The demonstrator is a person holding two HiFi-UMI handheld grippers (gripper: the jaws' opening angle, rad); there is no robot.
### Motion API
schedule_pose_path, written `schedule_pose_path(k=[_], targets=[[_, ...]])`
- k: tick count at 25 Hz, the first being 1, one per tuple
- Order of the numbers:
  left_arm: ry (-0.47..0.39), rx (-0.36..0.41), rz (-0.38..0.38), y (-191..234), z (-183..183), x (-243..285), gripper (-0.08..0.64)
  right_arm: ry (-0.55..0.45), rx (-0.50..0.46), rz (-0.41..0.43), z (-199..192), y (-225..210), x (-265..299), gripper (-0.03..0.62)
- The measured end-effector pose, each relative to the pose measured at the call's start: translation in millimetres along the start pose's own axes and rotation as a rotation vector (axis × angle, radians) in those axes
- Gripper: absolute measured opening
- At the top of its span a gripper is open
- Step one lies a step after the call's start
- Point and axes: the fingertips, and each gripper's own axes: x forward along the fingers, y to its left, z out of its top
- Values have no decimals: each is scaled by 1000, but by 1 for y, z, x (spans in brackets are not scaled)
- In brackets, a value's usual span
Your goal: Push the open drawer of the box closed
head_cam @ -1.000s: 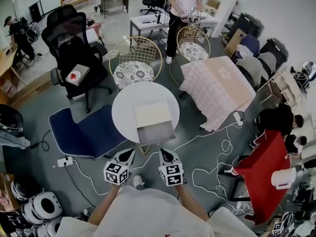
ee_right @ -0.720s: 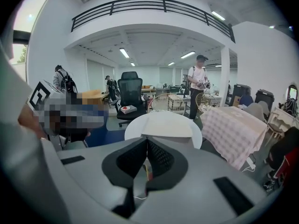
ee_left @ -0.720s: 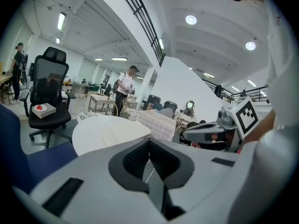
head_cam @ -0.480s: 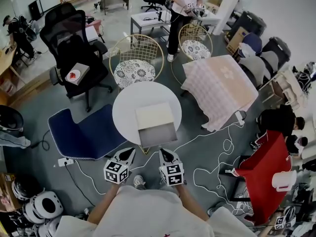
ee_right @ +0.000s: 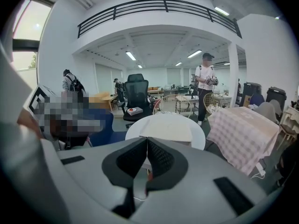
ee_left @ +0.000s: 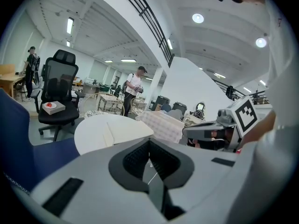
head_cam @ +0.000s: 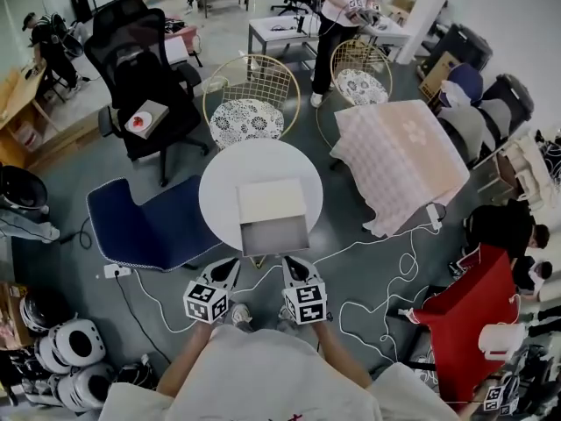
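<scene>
Left tool (head_cam: 230, 267) and right tool (head_cam: 294, 265) are hovering side by side just short of the bench, both with jaws together and empty. The drawer (head_cam: 274, 235), grey inside, is sticking out toward the person, reaching the bench's near edge. The cream box (head_cam: 272, 203) is lying flat on the round white bench (head_cam: 223, 191), with box and drawer running near-to-far.
</scene>
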Motion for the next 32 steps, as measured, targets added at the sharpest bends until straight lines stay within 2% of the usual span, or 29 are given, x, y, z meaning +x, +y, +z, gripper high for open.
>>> schedule_pose_path(k=[9, 21, 28, 29, 31, 32], targets=[[20, -31, 28, -6, -10, -3, 12, 36, 20, 29, -18, -2, -2, 17], [131, -126, 24, -17, -83, -2, 12, 205, 79, 40, -102, 9, -9, 17], [154, -144, 4, -26, -100, 0, 12, 276, 97, 70, -134, 14, -3, 20], [157, -141, 0, -27, -101, -1, 12, 285, 106, 76, -137, 16, 0, 34], [160, -134, -5, -26, -102, -1, 12, 304, 121, 87, -144, 16, 6, 166], [159, -135, -5, -25, -102, -1, 12, 314, 124, 89, -148, 16, 10, 169]])
